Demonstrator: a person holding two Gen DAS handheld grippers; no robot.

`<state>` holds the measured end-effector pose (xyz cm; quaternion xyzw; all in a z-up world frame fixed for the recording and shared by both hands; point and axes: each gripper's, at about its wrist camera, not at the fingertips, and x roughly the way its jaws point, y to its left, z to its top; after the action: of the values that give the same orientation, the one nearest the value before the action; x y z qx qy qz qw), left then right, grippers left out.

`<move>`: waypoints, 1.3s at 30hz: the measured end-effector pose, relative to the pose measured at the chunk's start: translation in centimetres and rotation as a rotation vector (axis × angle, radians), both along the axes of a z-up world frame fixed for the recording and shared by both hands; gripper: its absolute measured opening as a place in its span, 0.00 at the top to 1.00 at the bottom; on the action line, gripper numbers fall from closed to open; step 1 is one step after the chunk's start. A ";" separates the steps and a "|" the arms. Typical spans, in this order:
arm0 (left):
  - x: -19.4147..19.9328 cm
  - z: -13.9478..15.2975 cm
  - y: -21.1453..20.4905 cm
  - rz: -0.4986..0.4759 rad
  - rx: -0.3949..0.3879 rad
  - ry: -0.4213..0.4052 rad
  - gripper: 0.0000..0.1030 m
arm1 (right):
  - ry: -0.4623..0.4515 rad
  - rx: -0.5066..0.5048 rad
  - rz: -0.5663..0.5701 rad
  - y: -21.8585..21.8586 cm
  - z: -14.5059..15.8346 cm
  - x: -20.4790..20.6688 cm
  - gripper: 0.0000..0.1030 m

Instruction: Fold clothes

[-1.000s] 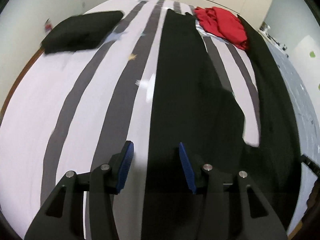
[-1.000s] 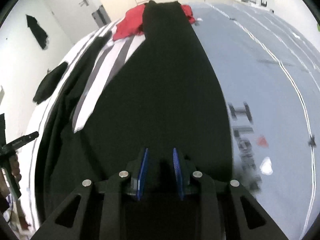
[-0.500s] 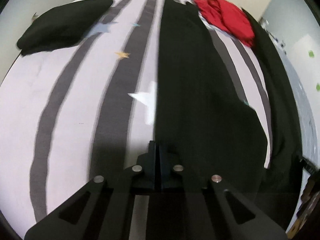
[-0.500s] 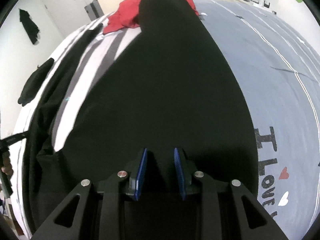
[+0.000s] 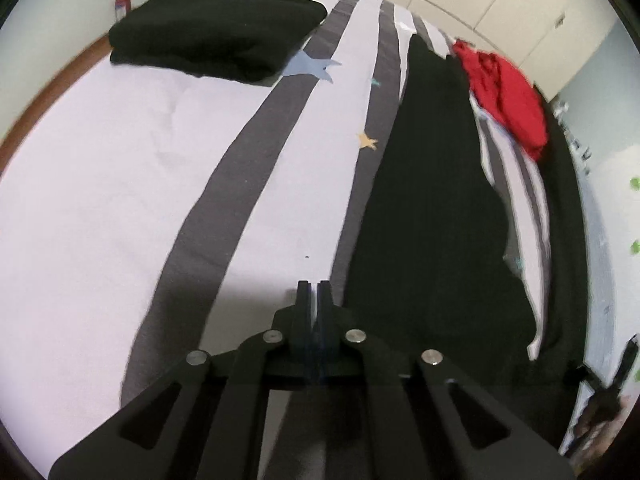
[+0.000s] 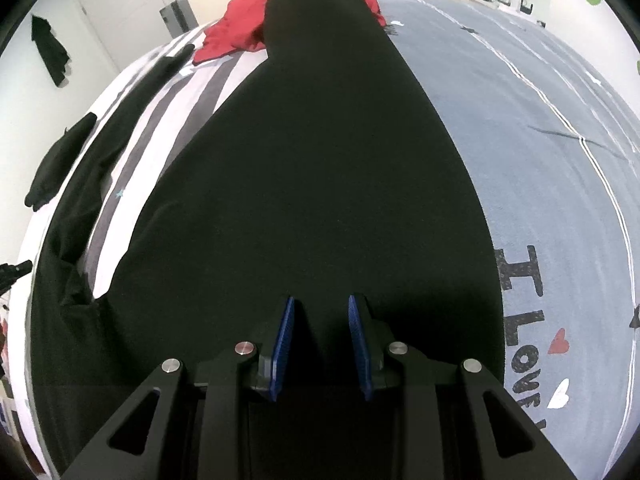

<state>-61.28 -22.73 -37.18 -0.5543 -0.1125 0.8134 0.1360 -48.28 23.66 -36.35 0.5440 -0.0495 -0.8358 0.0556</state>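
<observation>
Long black trousers (image 6: 320,168) lie stretched along the bed, one leg running far toward a red garment (image 6: 236,36). My right gripper (image 6: 322,308) sits over the near end of that leg. Its blue pads (image 6: 285,332) stand a narrow gap apart, and black cloth fills the gap. In the left wrist view the other leg (image 5: 424,216) lies to the right. My left gripper (image 5: 314,286) is shut at this leg's left edge, where the cloth runs in under its right finger. The pinched cloth itself is hidden.
A folded black pile (image 5: 216,28) rests at the far left of the striped sheet (image 5: 120,200). The red garment (image 5: 504,92) is bunched at the far end. A grey-blue cover (image 6: 560,168) with printed lettering lies right of the trousers. The bed's wooden edge (image 5: 48,100) curves along the left.
My left gripper stood open astride the trouser edge, then shut there. Its view has since swung left and tilted up. The right gripper keeps the same narrow gap and has moved in over the leg.
</observation>
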 end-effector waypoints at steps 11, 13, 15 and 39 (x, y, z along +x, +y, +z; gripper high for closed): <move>4.1 -2.8 3.9 -0.158 -0.082 -0.052 0.47 | 0.000 0.051 -0.067 3.4 1.0 2.5 0.75; 4.4 -2.8 4.4 -0.170 -0.101 -0.038 0.55 | -0.009 0.060 -0.083 4.4 0.7 2.9 0.75; 4.4 -2.8 4.7 -0.178 -0.080 -0.044 0.79 | -0.011 0.070 -0.090 5.0 0.5 3.3 0.75; 8.1 11.8 15.2 -0.234 -0.153 0.181 0.95 | 0.024 -0.074 -0.033 11.8 2.8 5.5 0.75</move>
<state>-53.15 -7.51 -25.38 -0.4968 0.0276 0.8448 0.1967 -42.75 35.51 -33.54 0.5307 -0.0886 -0.8406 0.0624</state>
